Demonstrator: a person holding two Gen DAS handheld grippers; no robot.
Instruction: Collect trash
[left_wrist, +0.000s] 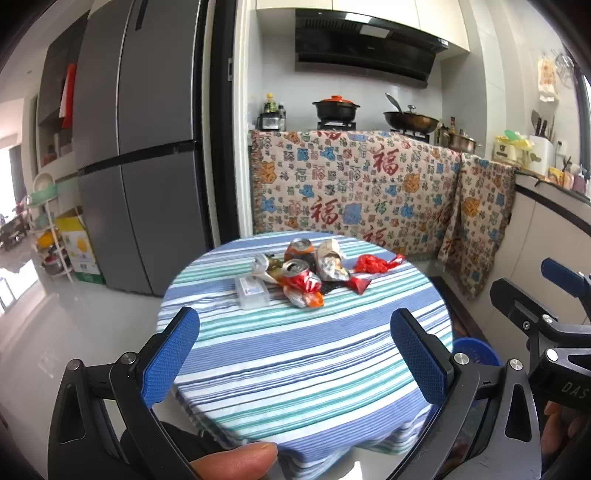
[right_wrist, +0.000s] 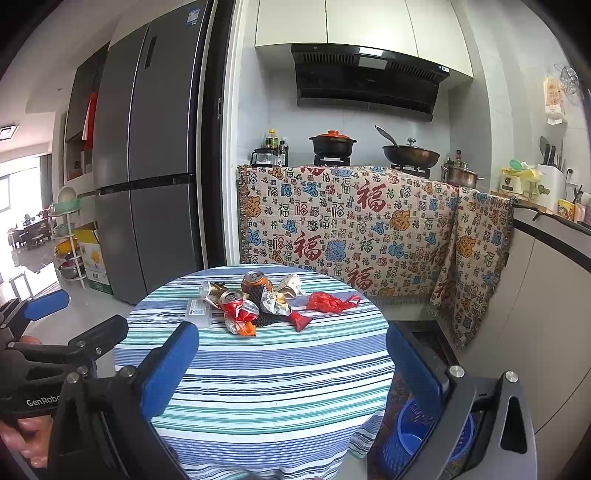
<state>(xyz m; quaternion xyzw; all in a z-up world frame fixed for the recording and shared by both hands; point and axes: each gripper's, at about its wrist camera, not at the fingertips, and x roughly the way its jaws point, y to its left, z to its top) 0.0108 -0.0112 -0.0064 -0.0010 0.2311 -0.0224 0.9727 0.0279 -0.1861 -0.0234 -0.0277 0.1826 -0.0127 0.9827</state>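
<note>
Toward the far edge of the round table (right_wrist: 258, 387), a small heap of trash (right_wrist: 258, 302) lies on the blue, green and white striped cloth. Two opened drink cans sit in it: a red crushed can (right_wrist: 236, 301) at the front and an orange can (right_wrist: 256, 282) behind it, close together. Just right of the cans lies a crumpled silvery wrapper (right_wrist: 275, 301) over a patch of black foam netting (right_wrist: 271, 317). A clear plastic box (right_wrist: 199, 312) rests at the left side of the heap, and a red plastic bag (right_wrist: 328, 302) lies a little apart on its right, near the table's right edge. A red and orange wrapper (right_wrist: 300, 320) points toward the near edge.

Both tools hang over the near edge of the table, well short of the heap. The left gripper (left_wrist: 295, 354) has its blue pads spread wide with only striped cloth between them, a thumb (left_wrist: 236, 459) showing below. The right gripper (right_wrist: 291, 369) is likewise wide apart and holds nothing.

Beside the table's near right edge, on the floor, stands a blue basket (right_wrist: 424, 435). Beyond the table a patterned cloth (right_wrist: 351, 229) drapes the kitchen counter, with a grey refrigerator (right_wrist: 147, 166) to the left.
</note>
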